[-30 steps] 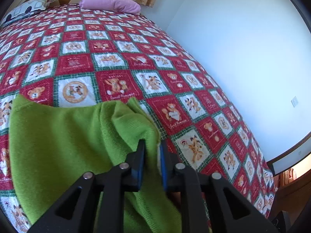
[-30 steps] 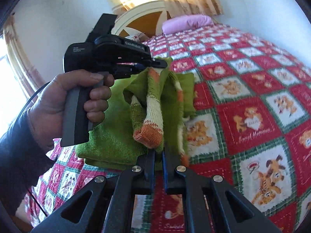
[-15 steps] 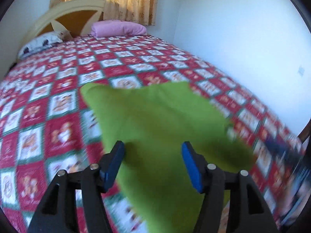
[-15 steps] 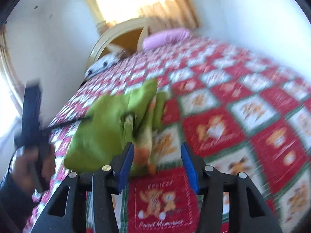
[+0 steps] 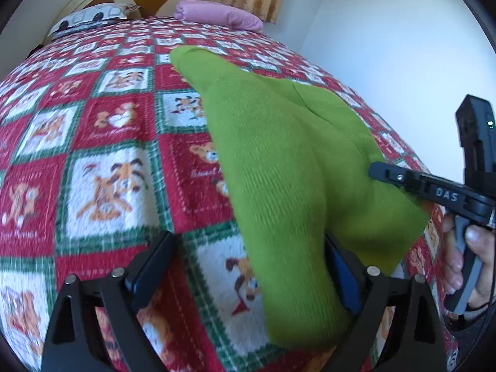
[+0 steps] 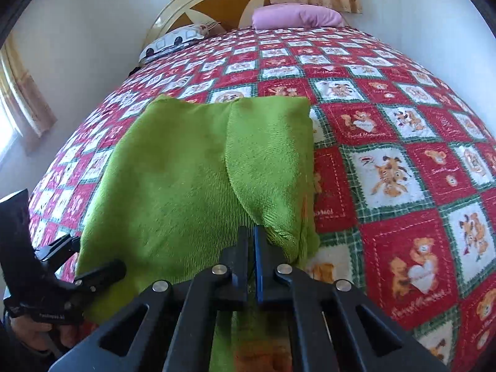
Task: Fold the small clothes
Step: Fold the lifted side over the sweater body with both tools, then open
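— Green sweater (image 6: 186, 170), where is it sitting now?

— It is lying on the teddy-bear bedspread (image 6: 387, 124), toward the foot end, well away from the pink pillow (image 6: 294, 17). A second ago both tools were holding it up in the air with a striped sleeve dangling. Now that sleeve is tucked out of sight and only plain green knit is showing.

— So a fold is getting done?

— It is looking that way. One flap is lying over the right part of the body, with its curved edge running down the middle.

— What are the hands doing?

— The left gripper (image 5: 246, 248) is standing wide open, gripping nothing, while the sweater's near corner is draping between its blue pads (image 5: 344, 279). Half a second ago both tools were spread like that. Now the right gripper (image 6: 251, 241) is closing again: its jaws are nearly together and pinching the near edge of that flap.

— Meaning what for the job?

— I am reading it as the next fold starting, probably near edge carried toward the pillow end. The bundle is still looking lumpy on the right, so some smoothing may be needed too.
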Motion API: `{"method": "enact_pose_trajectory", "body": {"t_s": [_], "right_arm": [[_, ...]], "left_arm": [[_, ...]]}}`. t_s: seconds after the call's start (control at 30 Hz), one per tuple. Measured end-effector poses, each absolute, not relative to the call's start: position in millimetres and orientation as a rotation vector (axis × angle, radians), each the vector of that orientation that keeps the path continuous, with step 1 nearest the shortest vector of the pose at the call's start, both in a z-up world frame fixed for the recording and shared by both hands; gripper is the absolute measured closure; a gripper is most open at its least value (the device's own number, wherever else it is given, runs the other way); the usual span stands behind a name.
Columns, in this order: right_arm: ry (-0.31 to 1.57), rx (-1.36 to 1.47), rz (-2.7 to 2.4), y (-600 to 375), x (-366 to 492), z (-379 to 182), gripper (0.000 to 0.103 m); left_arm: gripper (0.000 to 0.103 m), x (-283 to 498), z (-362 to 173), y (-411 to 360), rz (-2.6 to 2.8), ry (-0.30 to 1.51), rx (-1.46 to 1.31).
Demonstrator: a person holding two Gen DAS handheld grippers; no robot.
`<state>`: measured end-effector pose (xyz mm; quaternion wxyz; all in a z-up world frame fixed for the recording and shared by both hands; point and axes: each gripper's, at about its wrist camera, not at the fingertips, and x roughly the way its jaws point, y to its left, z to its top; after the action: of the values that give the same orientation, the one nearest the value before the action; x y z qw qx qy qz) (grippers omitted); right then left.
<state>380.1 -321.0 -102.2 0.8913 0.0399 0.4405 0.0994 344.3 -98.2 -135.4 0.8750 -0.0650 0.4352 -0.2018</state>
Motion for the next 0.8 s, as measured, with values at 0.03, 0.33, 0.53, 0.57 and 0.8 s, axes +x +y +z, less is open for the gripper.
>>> {"method": "enact_pose_trajectory", "body": {"t_s": [0.03,0.33,0.53,0.57,0.8], "right_arm": [[0.906,0.051,0.194,-316.7,375.6,-97.5,0.098],[0.793,-0.232,0.488,-204.3,394.8,-55.2,0.098],[0.977,-0.238,0.579,-160.4,447.7,-105.4,0.098],[1.009,-0.164,0.614,-159.9,455.3,-111.0,0.100],[0.944,-0.196,0.628,-145.2,435.3,-106.1,0.096]], "left_arm": [[0.007,342.3,-135.1,-97.3,-0.421,0.900,-0.144],[0.005,329.1,-137.7,-90.3,-0.434,0.891,-0.212],[0.005,322.8,-138.8,-77.4,-0.445,0.873,-0.274],[0.005,322.8,-139.3,-76.3,-0.451,0.874,-0.282],[0.005,321.1,-138.5,-74.1,-0.464,0.863,-0.295]]}}
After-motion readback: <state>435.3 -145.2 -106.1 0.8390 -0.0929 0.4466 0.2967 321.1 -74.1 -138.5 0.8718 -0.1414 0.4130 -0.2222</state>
